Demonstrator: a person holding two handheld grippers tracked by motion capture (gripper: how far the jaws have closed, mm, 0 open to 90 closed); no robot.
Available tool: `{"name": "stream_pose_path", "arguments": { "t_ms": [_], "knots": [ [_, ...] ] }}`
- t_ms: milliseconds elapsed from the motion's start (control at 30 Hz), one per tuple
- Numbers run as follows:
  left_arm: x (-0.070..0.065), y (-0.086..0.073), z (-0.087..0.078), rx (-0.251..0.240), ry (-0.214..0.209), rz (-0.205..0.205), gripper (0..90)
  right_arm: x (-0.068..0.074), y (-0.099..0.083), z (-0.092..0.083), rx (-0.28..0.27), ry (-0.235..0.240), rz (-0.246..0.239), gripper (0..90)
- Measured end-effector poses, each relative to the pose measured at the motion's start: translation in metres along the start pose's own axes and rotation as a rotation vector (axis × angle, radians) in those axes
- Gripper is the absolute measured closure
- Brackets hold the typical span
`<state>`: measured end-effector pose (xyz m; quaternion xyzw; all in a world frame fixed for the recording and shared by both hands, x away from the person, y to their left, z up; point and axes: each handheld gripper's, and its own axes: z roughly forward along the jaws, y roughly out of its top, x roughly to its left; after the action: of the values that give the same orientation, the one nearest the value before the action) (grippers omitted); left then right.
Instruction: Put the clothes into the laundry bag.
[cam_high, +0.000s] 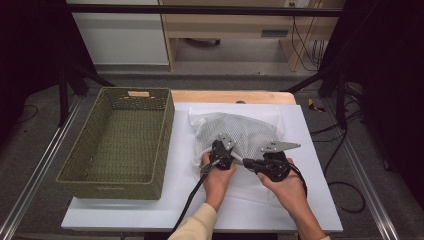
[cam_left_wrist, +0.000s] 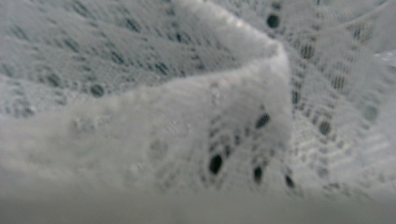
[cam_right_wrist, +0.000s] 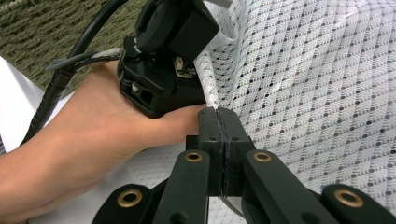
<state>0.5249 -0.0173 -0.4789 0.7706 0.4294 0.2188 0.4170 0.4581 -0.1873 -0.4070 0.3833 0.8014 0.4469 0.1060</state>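
Mesh fabric, white and dotted with small holes, lies bunched on the white board (cam_high: 310, 150) just right of the woven green basket (cam_high: 120, 145). This mesh cloth (cam_high: 235, 131) forms a rumpled heap whose longer side runs roughly from the basket's right wall toward the board's right edge, with its rounded bulk toward the far side and a flatter layer spreading back toward the person.

Both grippers sit at the near edge of the heap, well right of the basket. The left gripper (cam_high: 223, 156) is nearer the basket; its own camera is pressed up against a raised fold of the cloth (cam_left_wrist: 196, 121), and its jaws are hidden, so the grip itself cannot be seen, though they are closed tight. The right gripper (cam_right_wrist: 218, 114) has its jaws clenched together on a thin twisted edge of the cloth (cam_right_wrist: 208, 88) that rises from between the tips toward the left gripper's body. That pinched strip stretches between the two grippers, roughly parallel to the basket's near wall. The left hand (cam_right_wrist: 88, 140) rests on the board beside the cloth.
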Motion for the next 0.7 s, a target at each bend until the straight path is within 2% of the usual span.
{"name": "stream_pose_path", "arguments": {
  "t_ms": [233,400,700],
  "knots": [
    [0.000,0.003,0.002,0.003,-0.001,-0.001,90.0,-0.002,0.000,0.001,-0.003,-0.002,0.005,89.9],
    [0.000,0.000,-0.010,0.029,-0.033,0.020,90.0,-0.001,0.000,0.000,0.000,-0.002,0.003,89.9],
    [0.001,-0.006,-0.026,0.018,-0.065,0.015,90.0,0.001,-0.001,-0.002,0.000,-0.004,0.001,89.9]
  ]
}}
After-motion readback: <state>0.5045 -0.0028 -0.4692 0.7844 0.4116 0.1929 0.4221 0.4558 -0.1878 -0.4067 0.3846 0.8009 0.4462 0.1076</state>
